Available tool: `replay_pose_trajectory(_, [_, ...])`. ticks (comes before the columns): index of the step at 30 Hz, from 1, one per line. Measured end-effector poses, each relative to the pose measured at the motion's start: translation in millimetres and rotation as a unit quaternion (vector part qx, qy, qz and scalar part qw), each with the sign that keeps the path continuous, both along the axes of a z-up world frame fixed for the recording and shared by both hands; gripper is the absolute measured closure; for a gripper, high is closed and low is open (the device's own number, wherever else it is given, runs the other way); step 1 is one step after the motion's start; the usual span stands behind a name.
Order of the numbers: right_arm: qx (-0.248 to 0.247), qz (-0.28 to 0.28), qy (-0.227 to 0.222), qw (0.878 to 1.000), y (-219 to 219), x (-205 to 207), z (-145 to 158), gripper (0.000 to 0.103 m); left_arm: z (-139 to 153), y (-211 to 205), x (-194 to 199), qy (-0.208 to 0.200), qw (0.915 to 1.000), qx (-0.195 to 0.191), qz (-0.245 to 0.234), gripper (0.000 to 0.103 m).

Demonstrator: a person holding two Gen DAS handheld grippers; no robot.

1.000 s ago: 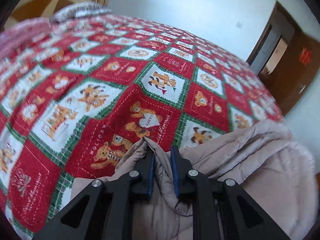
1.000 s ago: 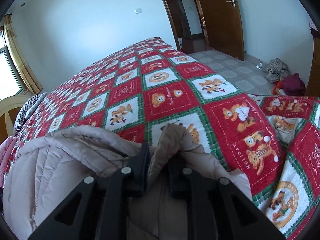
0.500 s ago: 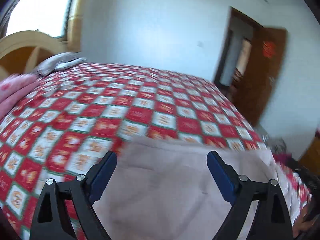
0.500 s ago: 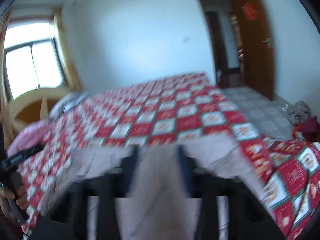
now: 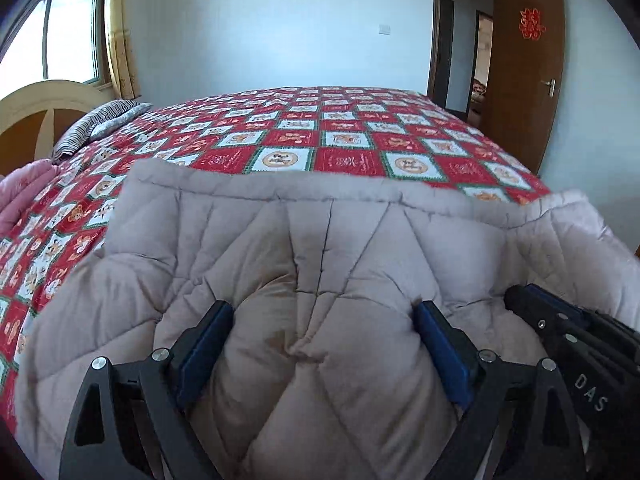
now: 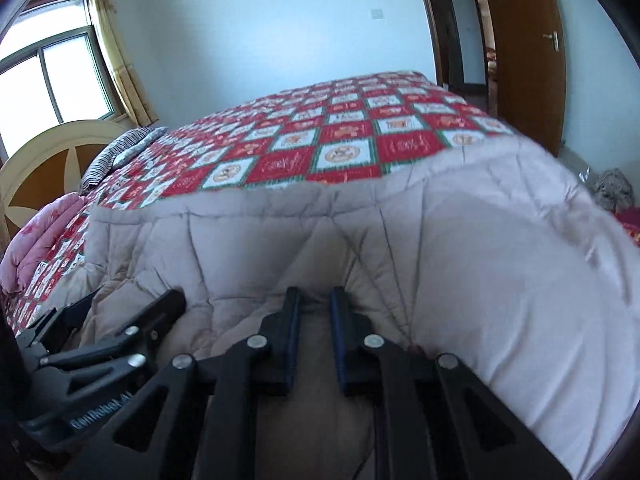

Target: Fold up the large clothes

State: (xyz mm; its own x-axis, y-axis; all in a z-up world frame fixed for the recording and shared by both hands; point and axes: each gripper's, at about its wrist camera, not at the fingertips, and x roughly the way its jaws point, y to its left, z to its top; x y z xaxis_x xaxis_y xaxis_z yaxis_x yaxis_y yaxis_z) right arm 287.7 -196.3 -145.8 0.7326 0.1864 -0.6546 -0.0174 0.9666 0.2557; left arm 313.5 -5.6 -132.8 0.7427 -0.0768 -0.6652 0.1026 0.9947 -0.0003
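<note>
"DAS" reads in white on the right gripper [image 5: 560, 320] where it enters the left view, beside the left gripper [image 5: 324, 344], which a second ago pinched the beige padded coat [image 5: 320, 240] and now stands spread above it. The coat lies flat on the red teddy-bear bedspread [image 5: 348, 140]. Only the right view shows the right gripper [image 6: 314, 304] pressed together on a coat fold, plus clothes on the floor [image 6: 612, 192]

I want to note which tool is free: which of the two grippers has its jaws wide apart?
The left gripper: its blue pads stand wide apart over the beige padded coat. The right gripper has its jaws nearly together, pinching a fold of the coat.
</note>
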Motion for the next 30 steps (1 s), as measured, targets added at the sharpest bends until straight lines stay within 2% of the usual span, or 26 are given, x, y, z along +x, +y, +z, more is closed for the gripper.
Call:
replay_pose_trajectory(5, [0.010, 0.001, 0.016, 1.000, -1.2, 8.9, -8.1, 0.087, -10.6, -1.7, 9.4, 0.016, 0.9999, -0.004, 0.002, 0.008])
replay_pose_trajectory(8, [0.001, -0.003, 0.027, 1.000, 1.3, 16.3, -11.8, 0.088, -15.8, -5.6, 13.2, 0.021, 0.9997, 0.008, 0.008, 0.008])
replay_pose_trajectory(11, [-0.008, -0.002, 0.030, 1.000, 3.9, 16.1, -10.0, 0.088, -17.4, -7.0, 13.0, 0.024, 0.9996, 0.014, 0.010, 0.007])
replay_pose_trajectory(13, [0.005, 0.002, 0.034, 0.999, 0.5, 12.9, -4.4, 0.088, -16.9, -6.5, 12.0, 0.024, 0.9995, 0.016, 0.010, 0.007])
replay_pose_trajectory(14, [0.015, 0.002, 0.031, 0.999, -2.5, 5.1, 4.5, 0.087, -16.7, -6.7, 11.6, 0.023, 0.9995, 0.017, 0.011, 0.007])
replay_pose_trajectory(16, [0.033, 0.006, -0.001, 0.999, -4.3, -18.5, 25.4, 0.086, -16.4, -7.7, 13.2, 0.024, 0.9995, 0.017, 0.011, 0.006])
replay_pose_trajectory(19, [0.013, 0.018, -0.014, 1.000, 8.0, -48.0, 38.2, 0.086, -16.2, -7.5, 12.6, 0.022, 0.9995, 0.020, 0.012, 0.006])
replay_pose_trajectory(24, [-0.007, 0.011, 0.008, 1.000, 24.2, -52.4, 2.0, 0.086, -15.7, -6.9, 11.5, 0.022, 0.9994, 0.022, 0.013, 0.006])
replay_pose_trajectory(28, [-0.043, 0.004, -0.002, 0.999, 32.8, -54.2, -8.5, 0.088, -16.2, -7.9, 11.8, 0.022, 0.9993, 0.028, 0.014, 0.006])
replay_pose_trajectory(30, [-0.042, 0.004, 0.001, 0.999, 32.2, -51.3, -12.1, 0.088, -16.4, -8.6, 12.2, 0.022, 0.9992, 0.030, 0.015, 0.006])
